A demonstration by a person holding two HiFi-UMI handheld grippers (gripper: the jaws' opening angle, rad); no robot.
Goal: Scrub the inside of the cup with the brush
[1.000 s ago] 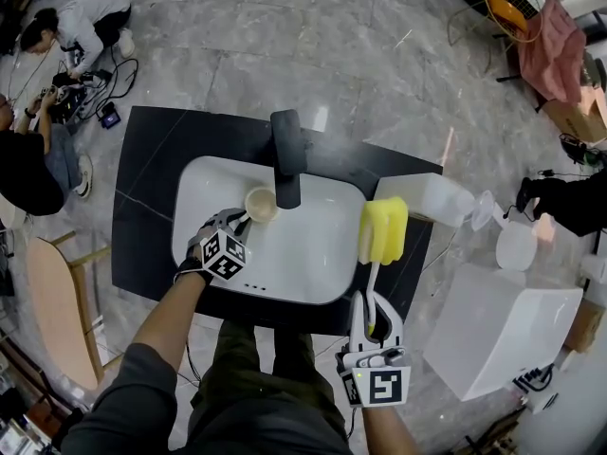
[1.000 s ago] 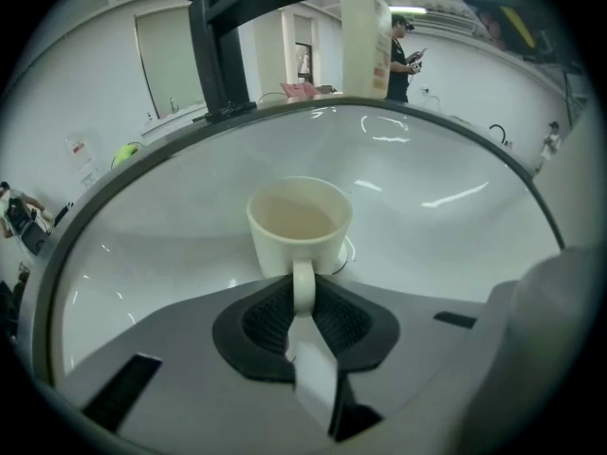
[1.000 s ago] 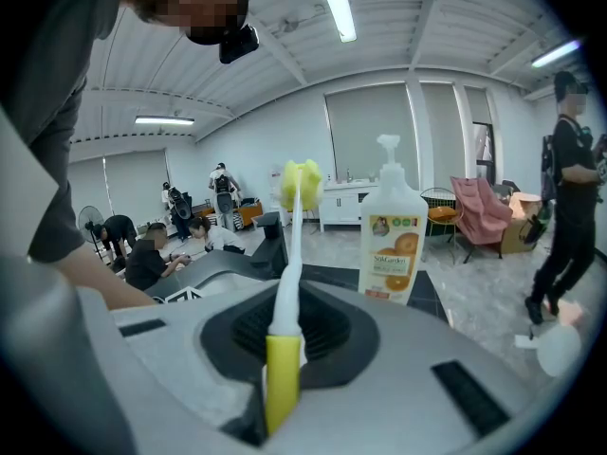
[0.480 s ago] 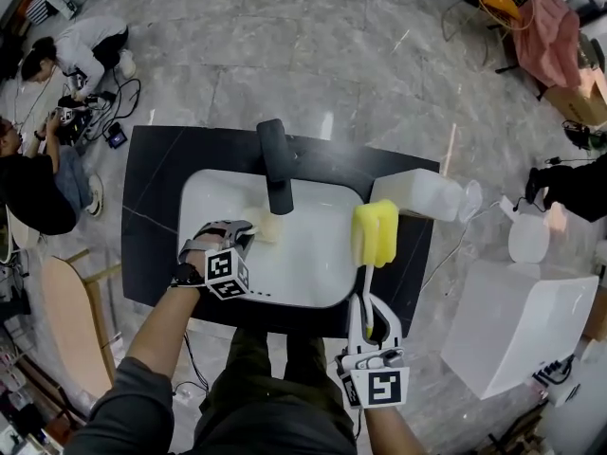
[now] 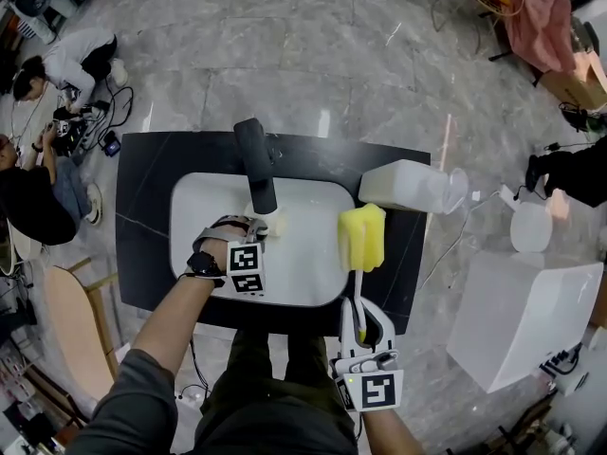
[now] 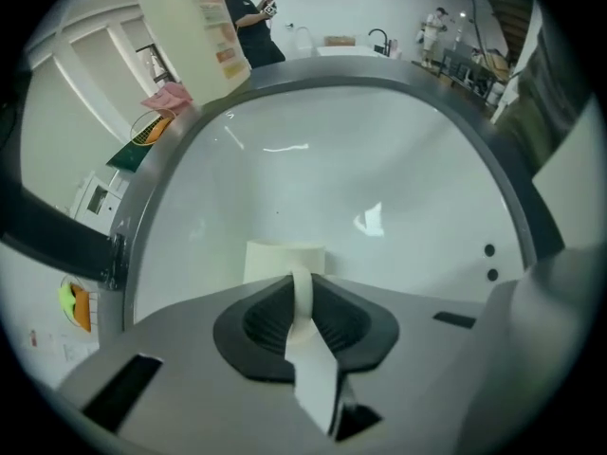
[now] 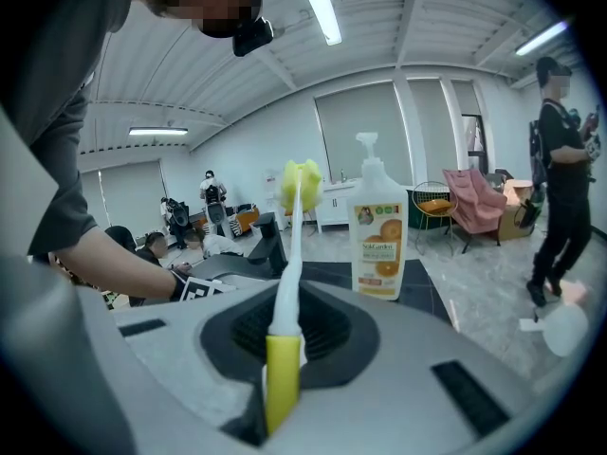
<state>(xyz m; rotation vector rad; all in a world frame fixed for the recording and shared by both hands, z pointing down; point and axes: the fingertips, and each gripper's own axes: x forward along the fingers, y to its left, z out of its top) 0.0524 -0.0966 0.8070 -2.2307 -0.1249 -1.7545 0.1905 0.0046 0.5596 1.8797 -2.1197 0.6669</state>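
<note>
In the head view my left gripper (image 5: 256, 230) hangs over the white sink (image 5: 204, 197), pointing steeply down, just below the black faucet (image 5: 256, 164). It is shut on the handle of a small cream cup (image 5: 275, 224). The left gripper view shows that handle (image 6: 302, 297) pinched between the dark pads, with the cup body (image 6: 283, 259) beyond it over the basin. My right gripper (image 5: 360, 316) stays at the counter's near edge, shut on the brush's white-and-yellow handle (image 7: 283, 335). The brush's yellow sponge head (image 5: 362, 237) stands over the sink's right rim.
A white soap bottle (image 5: 410, 188) with an orange label (image 7: 377, 230) sits on the black counter (image 5: 142, 216) at the right. White bins (image 5: 517, 316) stand on the floor to the right. People (image 5: 66, 60) sit at the far left.
My left gripper has rolled and shifted right and slightly up with the cup, so the cup's mouth no longer faces the head camera. The right gripper and brush have kept still.
</note>
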